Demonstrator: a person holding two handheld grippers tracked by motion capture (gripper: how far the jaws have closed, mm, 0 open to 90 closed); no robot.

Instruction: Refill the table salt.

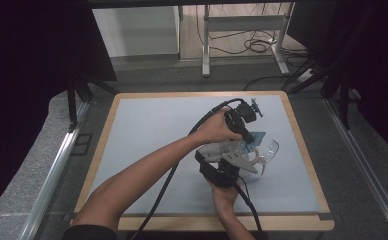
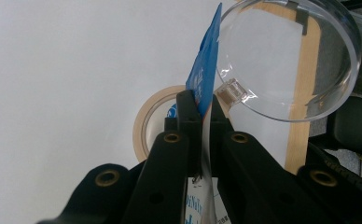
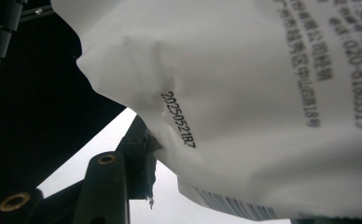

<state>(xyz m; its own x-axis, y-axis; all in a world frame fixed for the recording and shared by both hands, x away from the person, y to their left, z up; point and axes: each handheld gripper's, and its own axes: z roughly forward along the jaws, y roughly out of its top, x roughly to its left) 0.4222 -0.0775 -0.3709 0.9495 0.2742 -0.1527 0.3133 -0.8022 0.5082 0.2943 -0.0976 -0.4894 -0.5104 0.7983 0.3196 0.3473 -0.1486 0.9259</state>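
Where both grippers meet, packet (image 2: 206, 70) clamped.

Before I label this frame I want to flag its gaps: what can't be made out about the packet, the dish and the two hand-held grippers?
- Packet: right gripper view cuts its edges off; contents unseen.
- Right hand-held gripper: one jaw shows; the packet hides the other.
- Left hand-held gripper: pinches the packet edge; the high view is too small to confirm.
- Clear dish: the frame cuts its top.
- Tape roll: the jaws cover half.
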